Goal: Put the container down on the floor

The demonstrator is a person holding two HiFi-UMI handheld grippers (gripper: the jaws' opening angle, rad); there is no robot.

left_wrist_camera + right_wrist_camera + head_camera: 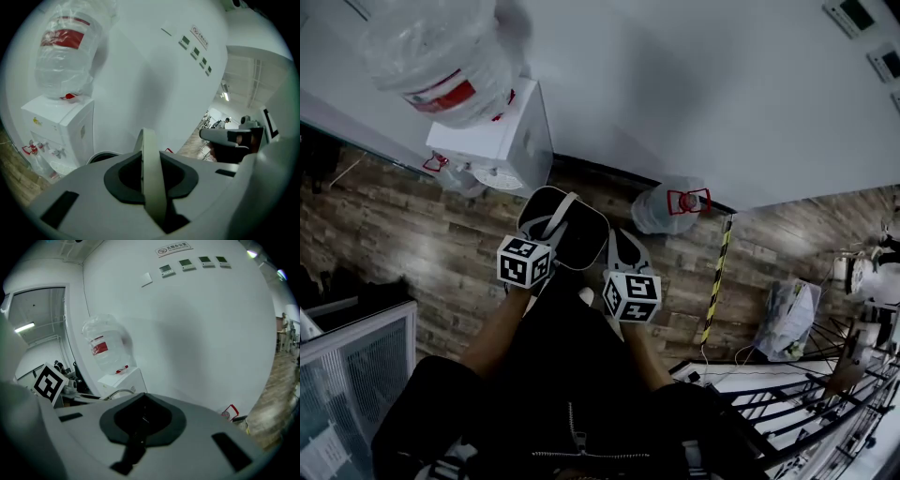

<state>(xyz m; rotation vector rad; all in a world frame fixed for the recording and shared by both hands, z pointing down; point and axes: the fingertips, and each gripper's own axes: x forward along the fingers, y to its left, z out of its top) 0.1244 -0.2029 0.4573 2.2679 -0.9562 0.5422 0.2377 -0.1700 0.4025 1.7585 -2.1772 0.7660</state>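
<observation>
In the left gripper view the left hand-held gripper (151, 187) blocked nearly all of the container (100, 156), leaving only a dark arc of rim, and the wall signs (196, 46) were too small to read. In the head view the water bottle (441, 52) was cut off by the top edge, and whether the container touched the floor (384, 234) could not be told.
</observation>
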